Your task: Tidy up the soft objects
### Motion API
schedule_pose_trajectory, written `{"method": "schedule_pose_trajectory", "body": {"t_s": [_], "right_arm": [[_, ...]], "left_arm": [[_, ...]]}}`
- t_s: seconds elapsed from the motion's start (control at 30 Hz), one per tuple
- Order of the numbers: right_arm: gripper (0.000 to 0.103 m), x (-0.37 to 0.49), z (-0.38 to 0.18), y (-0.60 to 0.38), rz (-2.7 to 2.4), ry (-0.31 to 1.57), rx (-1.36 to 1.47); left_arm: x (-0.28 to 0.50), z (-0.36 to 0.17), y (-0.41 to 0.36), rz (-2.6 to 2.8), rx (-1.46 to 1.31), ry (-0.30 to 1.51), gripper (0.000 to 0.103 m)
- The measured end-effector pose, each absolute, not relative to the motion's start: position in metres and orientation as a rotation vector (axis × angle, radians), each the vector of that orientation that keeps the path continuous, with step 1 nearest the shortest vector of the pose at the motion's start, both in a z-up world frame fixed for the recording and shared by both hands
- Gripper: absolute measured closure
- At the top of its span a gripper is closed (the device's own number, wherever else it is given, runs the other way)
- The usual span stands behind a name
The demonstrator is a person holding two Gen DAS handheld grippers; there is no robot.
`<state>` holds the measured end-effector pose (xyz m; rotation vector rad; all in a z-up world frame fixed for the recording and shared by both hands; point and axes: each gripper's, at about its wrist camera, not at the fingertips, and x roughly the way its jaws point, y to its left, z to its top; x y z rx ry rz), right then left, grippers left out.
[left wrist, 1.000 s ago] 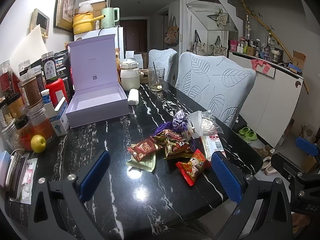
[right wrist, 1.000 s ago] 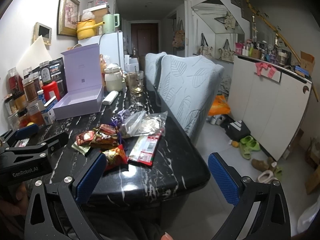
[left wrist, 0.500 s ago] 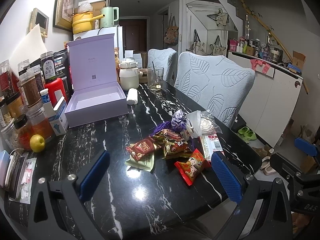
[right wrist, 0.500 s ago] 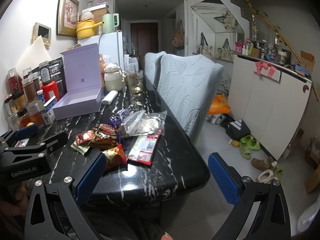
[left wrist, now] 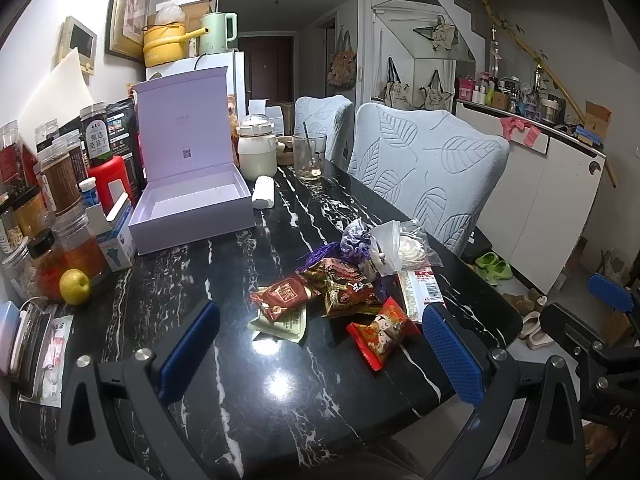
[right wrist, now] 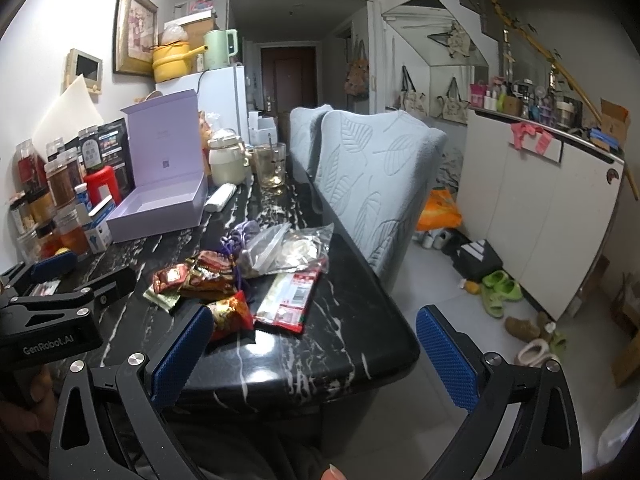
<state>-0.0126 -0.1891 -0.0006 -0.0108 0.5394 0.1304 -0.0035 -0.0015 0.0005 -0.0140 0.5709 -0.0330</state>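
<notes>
Left wrist view: your left gripper [left wrist: 320, 344] hovers low over the bench [left wrist: 280, 400] with its fingers [left wrist: 452, 354] spread wide and holding nothing. The heap of snack packets [left wrist: 340, 288] lies just ahead, between the fingers and a little toward the right one; the red packet [left wrist: 380, 330] is nearest, almost beside the right finger. Beyond the left finger, well apart from the heap, the open lilac box [left wrist: 192, 208] stands empty.

Right wrist view: your right gripper [right wrist: 312, 352] hangs past the bench's near corner, fingers [right wrist: 446, 356] likewise spread and empty. The heap sits ahead of its left finger, with the long red-and-white pack [right wrist: 290, 298] between the fingers' line and the clear bag [right wrist: 288, 252] farther on.

You look to be at the start, approaching a first pick. The next move likely calls for lowering the left fingers around the red packet and closing gently, since the wrappers look crinkly and yielding, then carrying it to the box.
</notes>
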Motion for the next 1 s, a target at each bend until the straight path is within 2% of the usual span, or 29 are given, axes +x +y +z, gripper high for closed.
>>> {"method": "schedule_pose_trajectory", "body": {"t_s": [0.5, 1.0], "right_arm": [[0.000, -0.006, -0.015, -0.194, 0.162, 0.551, 0.011], [0.000, 0.027, -0.072, -0.166, 0.293, 0.651, 0.010]], "left_arm": [[0.002, -0.017, 0.007, -0.013, -0.030, 0.603, 0.000], [0.009, -0.048, 0.042, -0.003, -0.023, 0.636, 0.000]]}}
